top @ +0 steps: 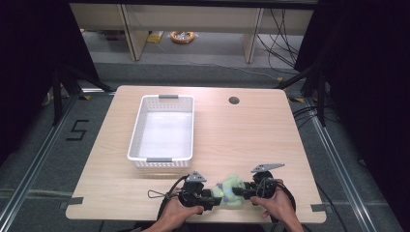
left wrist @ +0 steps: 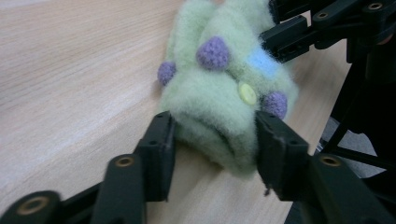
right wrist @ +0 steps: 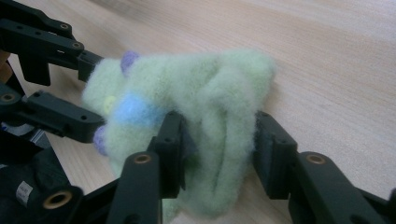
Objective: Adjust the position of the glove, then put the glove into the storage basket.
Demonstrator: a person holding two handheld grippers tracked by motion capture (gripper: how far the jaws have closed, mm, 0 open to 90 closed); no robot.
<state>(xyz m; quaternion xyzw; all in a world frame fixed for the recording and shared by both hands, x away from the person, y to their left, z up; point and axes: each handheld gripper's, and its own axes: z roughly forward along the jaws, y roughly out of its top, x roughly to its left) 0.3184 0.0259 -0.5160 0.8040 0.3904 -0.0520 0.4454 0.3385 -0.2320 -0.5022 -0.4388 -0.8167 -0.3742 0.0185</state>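
High view, toy: a fuzzy green toy (top: 231,189) lies on the tabletop (top: 241,130) near the front edge, right of its middle.
High view, left gripper: the left gripper (top: 217,195) meets the toy from the left, a hand (top: 181,211) behind it.
High view, right gripper: the right gripper (top: 240,190) meets the toy from the right, a hand (top: 275,203) behind it.
High view, basket: a white basket (top: 140,121) stands on the left half, behind the toy and well apart from it.
High view, hole: a round hole (top: 234,100) sits near the back edge.
Left gripper view, grip: the 2 jaws of the left gripper (left wrist: 212,140) are partly closed and press into the toy's (left wrist: 219,88) near end from both sides.
Left gripper view, toy: purple bumps, a yellow button and a blue patch show on it; the right gripper (left wrist: 275,39) touches its far end.
Right gripper view, grip: the 2 jaws of the right gripper (right wrist: 217,140) are partly closed and squeeze a fold of the toy (right wrist: 196,107) between them.
Right gripper view, other end: the left gripper (right wrist: 91,95) has the toy's far end between its jaws.
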